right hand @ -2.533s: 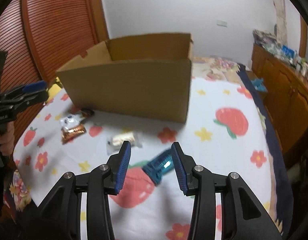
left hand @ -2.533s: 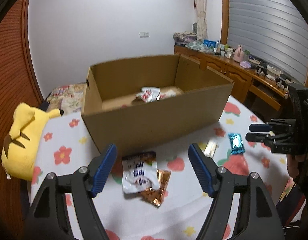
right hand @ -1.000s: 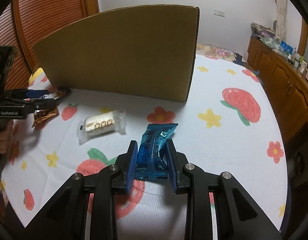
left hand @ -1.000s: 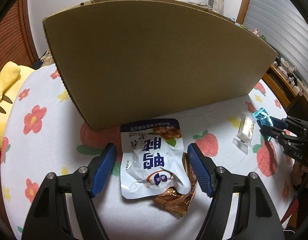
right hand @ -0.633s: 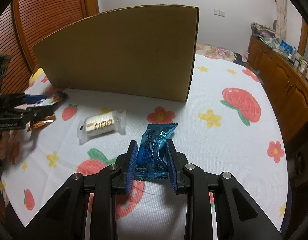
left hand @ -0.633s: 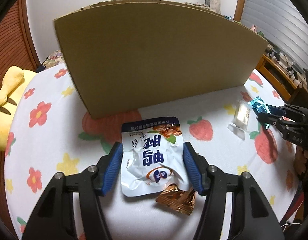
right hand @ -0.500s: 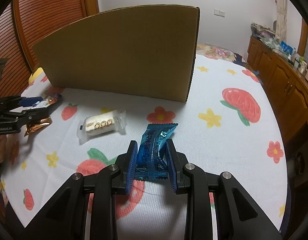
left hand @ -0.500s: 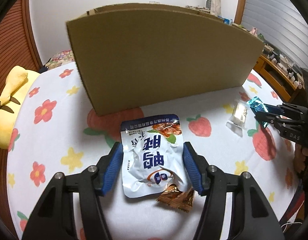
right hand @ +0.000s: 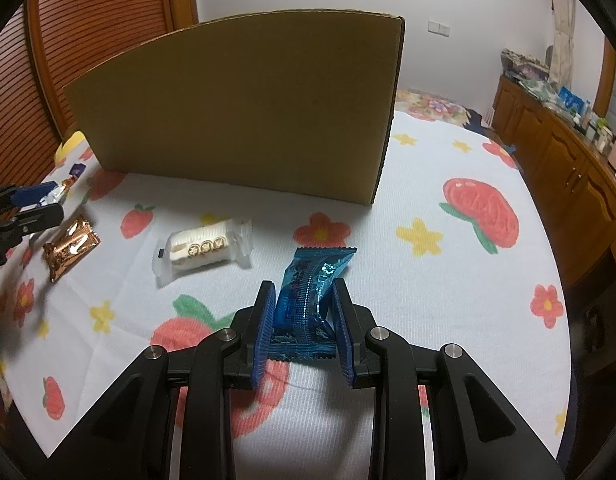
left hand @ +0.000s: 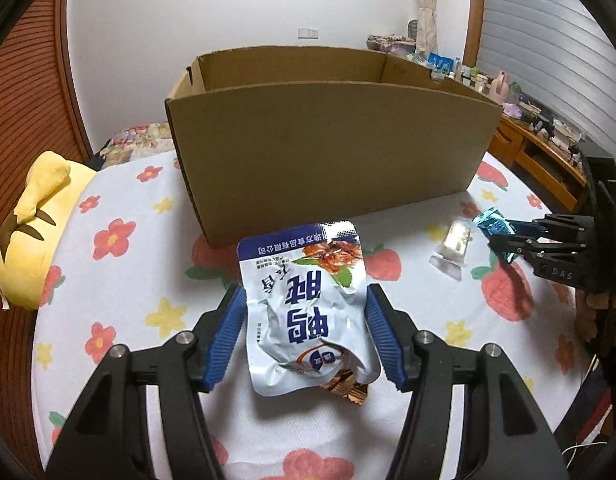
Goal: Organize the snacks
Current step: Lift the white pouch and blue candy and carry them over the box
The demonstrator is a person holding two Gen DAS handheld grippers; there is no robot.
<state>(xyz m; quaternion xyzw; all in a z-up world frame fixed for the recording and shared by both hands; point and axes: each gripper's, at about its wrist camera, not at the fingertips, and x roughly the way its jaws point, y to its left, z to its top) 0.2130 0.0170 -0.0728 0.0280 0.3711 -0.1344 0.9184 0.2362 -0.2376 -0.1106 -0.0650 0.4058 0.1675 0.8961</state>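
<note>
A: What has been altered over the last moments?

B: The white pouch (left hand: 308,308) has been clamped by the left gripper (left hand: 306,332), its jaws narrowed onto the pouch's two side edges from the wider stance seen a second ago. It has also been raised off the flowered tablecloth (left hand: 120,280): the open top of the cardboard box (left hand: 328,152) can now be looked into, where only its front wall was seen before.

A: And the copper wrapper?

B: The copper wrapper (right hand: 70,246) was left behind on the cloth, as is shown in the right wrist view. In the left view it is seen just under the pouch's lower edge.

A: Has anything been changed on the right?

B: Nothing. The blue wrapper (right hand: 308,292) is kept pinched in the narrow jaws of the right gripper (right hand: 304,332), low over the cloth and in front of the box. The clear-wrapped white snack (right hand: 202,250) lies untouched beside it.

A: What is meant by this for the task?

B: Two snacks are judged to be ready for the box (the pouch nearer to being dropped in, since it is already lifted), while the copper and white ones remain to be collected.
</note>
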